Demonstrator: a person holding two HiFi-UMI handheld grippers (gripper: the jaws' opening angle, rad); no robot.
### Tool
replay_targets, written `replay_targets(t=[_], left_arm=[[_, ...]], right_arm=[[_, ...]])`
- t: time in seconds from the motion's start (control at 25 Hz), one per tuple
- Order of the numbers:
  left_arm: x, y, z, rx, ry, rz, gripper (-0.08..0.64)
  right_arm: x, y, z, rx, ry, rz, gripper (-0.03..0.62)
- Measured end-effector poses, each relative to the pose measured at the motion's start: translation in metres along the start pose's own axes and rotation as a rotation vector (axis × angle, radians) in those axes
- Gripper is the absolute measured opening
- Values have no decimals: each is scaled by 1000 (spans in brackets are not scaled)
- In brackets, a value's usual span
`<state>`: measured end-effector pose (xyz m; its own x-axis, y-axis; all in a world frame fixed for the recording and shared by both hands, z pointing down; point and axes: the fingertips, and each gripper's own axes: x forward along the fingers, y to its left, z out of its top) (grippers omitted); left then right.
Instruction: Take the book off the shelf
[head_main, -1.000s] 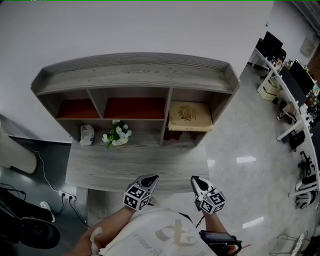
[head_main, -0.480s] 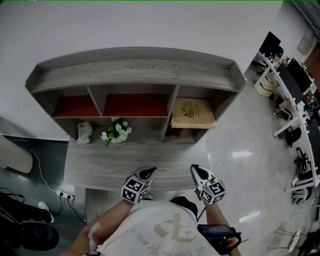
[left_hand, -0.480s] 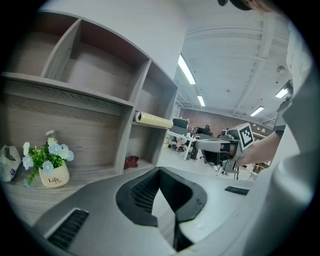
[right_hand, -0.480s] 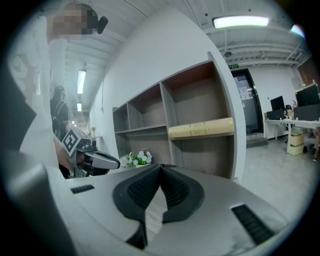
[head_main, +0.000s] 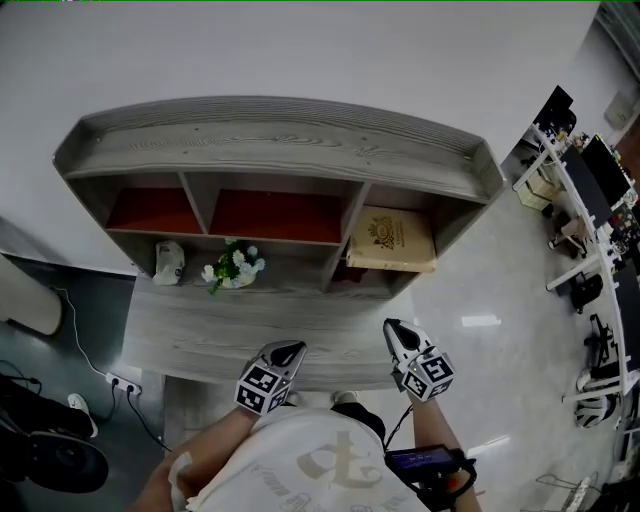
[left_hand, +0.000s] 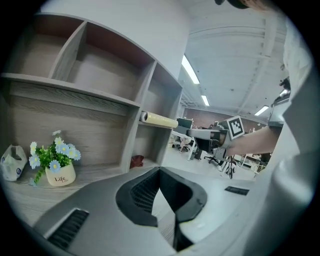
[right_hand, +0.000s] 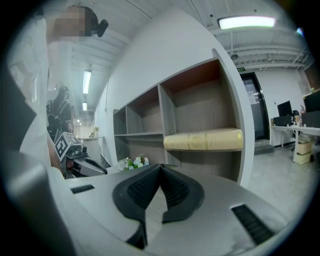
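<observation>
Both closed, empty: left claw (head_main: 290, 348), right claw (head_main: 392, 327); book (head_main: 392, 240) partly hidden under shelf (head_main: 280, 135) top.

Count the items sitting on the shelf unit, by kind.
Book: 1
Potted flowers: 1
Small white object: 1
Small dark red object: 1
Total: 4

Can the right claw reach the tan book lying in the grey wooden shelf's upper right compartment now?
Probably yes: the tan book juts from the grey wooden shelf with nothing before it, though the shut right claw must open first.
</observation>
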<state>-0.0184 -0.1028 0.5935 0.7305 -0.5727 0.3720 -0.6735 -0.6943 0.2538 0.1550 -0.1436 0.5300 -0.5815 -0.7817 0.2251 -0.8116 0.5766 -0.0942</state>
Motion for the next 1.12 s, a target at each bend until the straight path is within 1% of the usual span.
replay_targets(t=[0.12, 0.32, 0.56, 0.64, 0.72, 0.8, 0.92, 0.96, 1.0, 1.04, 1.12], left_arm=[[3, -1, -6, 17, 14, -1, 8], [3, 0, -14, -8, 18, 9, 8], [-1, 15, -16, -54, 7, 52, 8], [-2, 16, -19, -55, 11, 58, 8], [-2, 15, -20, -48, 16, 59, 8], [-1, 15, -20, -44, 17, 57, 8], [-5, 17, -22, -44, 23, 65, 8], [-8, 18, -23, -47, 24, 71, 8], [-10, 19, -24, -51, 23, 78, 8], [-11, 21, -24, -55, 21, 85, 8], [-13, 25, -24, -62, 14, 97, 8]], right_arm=[[9, -11, 12, -39, -14, 6, 5], [18, -21, 21, -148, 20, 4, 5], [29, -32, 38, -276, 48, -40, 7], [35, -32, 39, -332, 75, -44, 46], [42, -33, 40, -404, 112, -55, 52], [49, -34, 42, -493, 154, -74, 110], [59, -33, 41, -666, 213, -114, 119], [61, -31, 40, -715, 230, -122, 149], [64, -31, 39, -754, 247, -129, 180], [67, -31, 38, -788, 262, -137, 190], [71, -34, 37, -839, 287, -155, 192]])
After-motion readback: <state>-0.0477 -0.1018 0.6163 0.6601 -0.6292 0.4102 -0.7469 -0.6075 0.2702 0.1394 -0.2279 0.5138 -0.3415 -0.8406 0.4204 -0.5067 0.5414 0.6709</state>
